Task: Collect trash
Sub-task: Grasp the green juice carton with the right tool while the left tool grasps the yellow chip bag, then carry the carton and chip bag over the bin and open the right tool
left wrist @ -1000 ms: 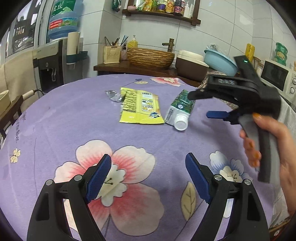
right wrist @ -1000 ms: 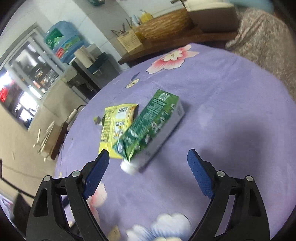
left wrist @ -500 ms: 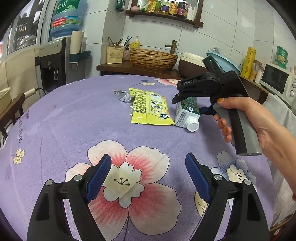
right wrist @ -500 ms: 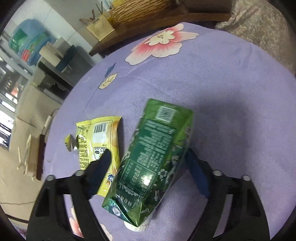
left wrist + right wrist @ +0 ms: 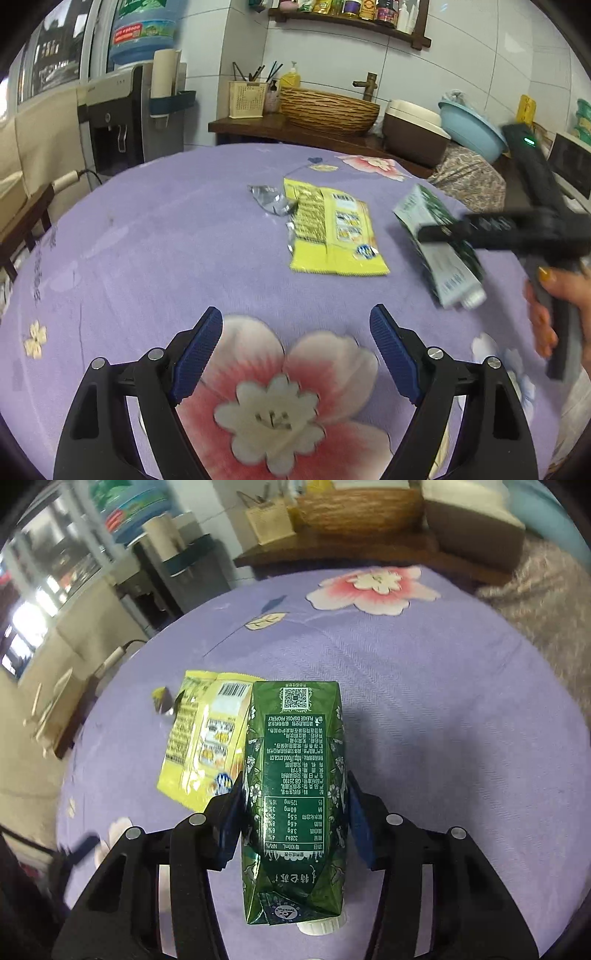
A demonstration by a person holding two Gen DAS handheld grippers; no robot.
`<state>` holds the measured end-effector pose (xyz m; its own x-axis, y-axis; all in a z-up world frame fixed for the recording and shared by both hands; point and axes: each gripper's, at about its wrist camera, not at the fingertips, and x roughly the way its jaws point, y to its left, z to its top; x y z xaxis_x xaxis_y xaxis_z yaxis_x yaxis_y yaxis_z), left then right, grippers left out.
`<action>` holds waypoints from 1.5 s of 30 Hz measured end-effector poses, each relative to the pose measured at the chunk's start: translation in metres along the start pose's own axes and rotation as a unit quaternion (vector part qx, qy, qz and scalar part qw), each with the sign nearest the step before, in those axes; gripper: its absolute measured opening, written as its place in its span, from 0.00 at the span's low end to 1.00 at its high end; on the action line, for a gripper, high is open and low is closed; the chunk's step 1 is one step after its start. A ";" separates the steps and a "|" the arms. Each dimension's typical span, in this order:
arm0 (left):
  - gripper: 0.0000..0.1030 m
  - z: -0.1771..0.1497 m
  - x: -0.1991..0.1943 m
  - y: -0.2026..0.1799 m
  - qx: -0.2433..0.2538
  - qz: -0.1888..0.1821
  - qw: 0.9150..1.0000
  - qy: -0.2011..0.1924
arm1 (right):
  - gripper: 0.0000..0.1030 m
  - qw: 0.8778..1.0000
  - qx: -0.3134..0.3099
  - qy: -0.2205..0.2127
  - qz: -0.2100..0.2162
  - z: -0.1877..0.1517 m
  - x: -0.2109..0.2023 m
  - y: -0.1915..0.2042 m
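My right gripper (image 5: pixel 295 801) is shut on a green milk carton (image 5: pixel 295 775) with a white cap, its pads pressed on both sides. In the left wrist view the carton (image 5: pixel 439 251) hangs tilted in the right gripper (image 5: pixel 443 232), just above the purple flowered tablecloth (image 5: pixel 147 258). A yellow snack wrapper (image 5: pixel 332 232) lies flat on the cloth left of the carton, with a small silver foil scrap (image 5: pixel 271 197) at its far left corner. Both show in the right wrist view: wrapper (image 5: pixel 207 746), scrap (image 5: pixel 162 699). My left gripper (image 5: pixel 295 358) is open and empty, low over the near part of the table.
Behind the round table is a wooden counter (image 5: pixel 295 129) with a woven basket (image 5: pixel 328 110), a brown rice cooker (image 5: pixel 413 129) and a blue basin (image 5: pixel 472 129). A water dispenser (image 5: pixel 122 110) stands at the far left. A microwave (image 5: pixel 572 166) is at the right.
My right gripper has closed on the green carton and lifted it off the cloth. The left gripper stayed open and shifted a little.
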<state>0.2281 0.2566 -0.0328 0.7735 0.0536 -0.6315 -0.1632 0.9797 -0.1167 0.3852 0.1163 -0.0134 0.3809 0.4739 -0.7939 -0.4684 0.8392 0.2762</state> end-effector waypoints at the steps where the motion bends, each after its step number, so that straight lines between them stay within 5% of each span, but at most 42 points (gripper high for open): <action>1: 0.78 0.007 0.005 -0.002 0.009 0.011 1.000 -0.002 | 0.49 1.000 0.000 -0.002 0.007 -0.006 -0.005 -0.003; 16: 0.67 0.053 0.067 -0.013 0.039 0.060 0.997 0.006 | 0.49 0.998 -0.033 -0.030 0.045 -0.062 -0.067 -0.016; 25: 0.61 0.078 0.100 -0.010 0.008 0.031 0.999 0.037 | 0.49 0.997 -0.039 -0.038 0.054 -0.074 -0.080 -0.018; 31: 0.37 0.076 0.118 -0.013 0.004 0.026 0.998 0.061 | 0.49 0.996 -0.030 -0.049 0.071 -0.077 -0.088 -0.020; 33: 0.16 0.077 0.119 -0.010 -0.003 0.022 0.998 0.066 | 0.49 0.995 -0.027 -0.055 0.076 -0.079 -0.093 -0.021; 36: 0.05 0.077 0.113 -0.008 0.002 0.018 0.998 0.059 | 0.49 0.995 -0.031 -0.066 0.075 -0.083 -0.102 -0.021; 45: 0.02 0.073 0.061 -0.025 0.017 -0.026 0.999 0.013 | 0.49 0.991 -0.031 -0.103 0.080 -0.091 -0.128 -0.033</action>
<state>0.3241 0.2497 -0.0124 0.7637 -0.0016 -0.6456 -0.1030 0.9869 -0.1243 0.2798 0.0038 0.0298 0.4500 0.6493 -0.6131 -0.5821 0.7339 0.3501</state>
